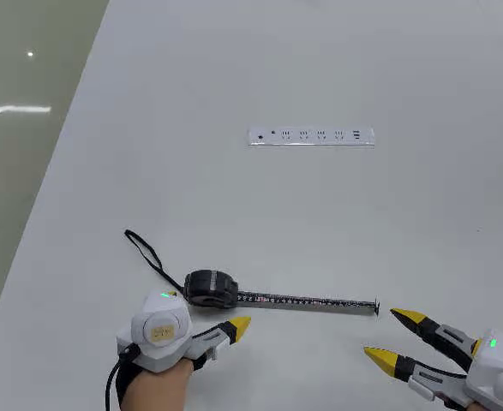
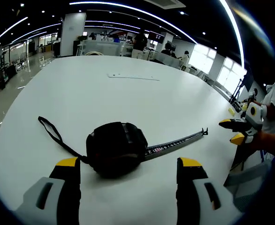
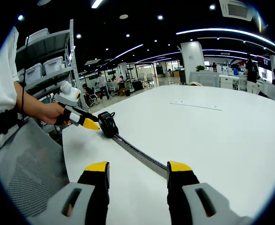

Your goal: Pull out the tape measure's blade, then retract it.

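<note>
Tape measure (image 1: 210,288) lies on the near part of the table (image 1: 234,188), black case on its side and strap (image 1: 146,253) trailing away to the far left. The blade (image 1: 307,301) is already out along the surface, running right and ending in the hook (image 1: 376,306). The case looks compact, probably dense for its size, and its ribbed dark shell should give the jaws purchase across the flat sides. The blade is thin and springy — likely to kink if bent, and to snap home if let go. The hook is the sensible hold at that end. Left gripper (image 2: 128,163) is spread, jaws either side of the case and just short of it. Right gripper (image 1: 389,334) is also spread and holds nothing, its upper tip just beside the hook. The table is white, smooth and probably slick, so the case may skate unless pinned. A power strip (image 1: 311,136) lies well beyond. The room is an open office with ceiling light strips, shelving (image 3: 48,61) with bins and a glossy floor (image 1: 20,128).
</note>
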The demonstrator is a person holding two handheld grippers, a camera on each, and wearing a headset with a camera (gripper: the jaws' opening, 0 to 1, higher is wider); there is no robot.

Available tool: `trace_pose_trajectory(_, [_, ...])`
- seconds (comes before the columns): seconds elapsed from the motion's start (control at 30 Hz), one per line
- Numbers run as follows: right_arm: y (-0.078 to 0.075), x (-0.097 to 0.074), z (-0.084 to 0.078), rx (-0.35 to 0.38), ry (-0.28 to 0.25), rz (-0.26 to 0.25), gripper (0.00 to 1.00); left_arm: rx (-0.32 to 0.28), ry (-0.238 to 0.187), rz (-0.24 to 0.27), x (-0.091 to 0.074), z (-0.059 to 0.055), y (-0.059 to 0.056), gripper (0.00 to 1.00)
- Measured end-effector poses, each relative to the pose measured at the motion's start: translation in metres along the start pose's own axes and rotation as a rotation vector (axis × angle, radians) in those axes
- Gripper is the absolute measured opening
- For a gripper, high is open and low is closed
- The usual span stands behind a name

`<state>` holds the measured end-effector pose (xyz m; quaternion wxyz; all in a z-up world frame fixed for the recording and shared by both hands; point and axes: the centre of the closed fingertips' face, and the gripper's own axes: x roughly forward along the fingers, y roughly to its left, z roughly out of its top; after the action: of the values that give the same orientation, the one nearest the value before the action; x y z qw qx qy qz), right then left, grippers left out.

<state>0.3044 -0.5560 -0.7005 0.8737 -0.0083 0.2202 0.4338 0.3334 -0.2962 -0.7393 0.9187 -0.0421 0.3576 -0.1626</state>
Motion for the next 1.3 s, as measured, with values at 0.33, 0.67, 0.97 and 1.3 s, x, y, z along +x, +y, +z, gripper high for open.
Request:
trace_pose_trajectory(0.33, [-0.002,0.001,0.0,0.003,0.003,0.0,0.48,-0.023,-0.005,0.017,0.008,0.002,0.004,0.83])
trace_pose_trajectory(0.67, [-0.003,0.0,-0.002,0.01,0.009,0.001,0.48,-0.06,-0.008,0.043,0.015,0.004,0.007,0.83])
trace_pose_trajectory(0.97, [-0.004,-0.001,0.0,0.022,-0.001,-0.001,0.47,-0.095,-0.008,0.039,0.022,0.003,0.005,0.83])
trace_pose_trajectory(1.3, [-0.005,-0.002,-0.002,0.032,-0.001,-0.002,0.47,-0.117,-0.013,0.044,0.024,0.006,0.006,0.8])
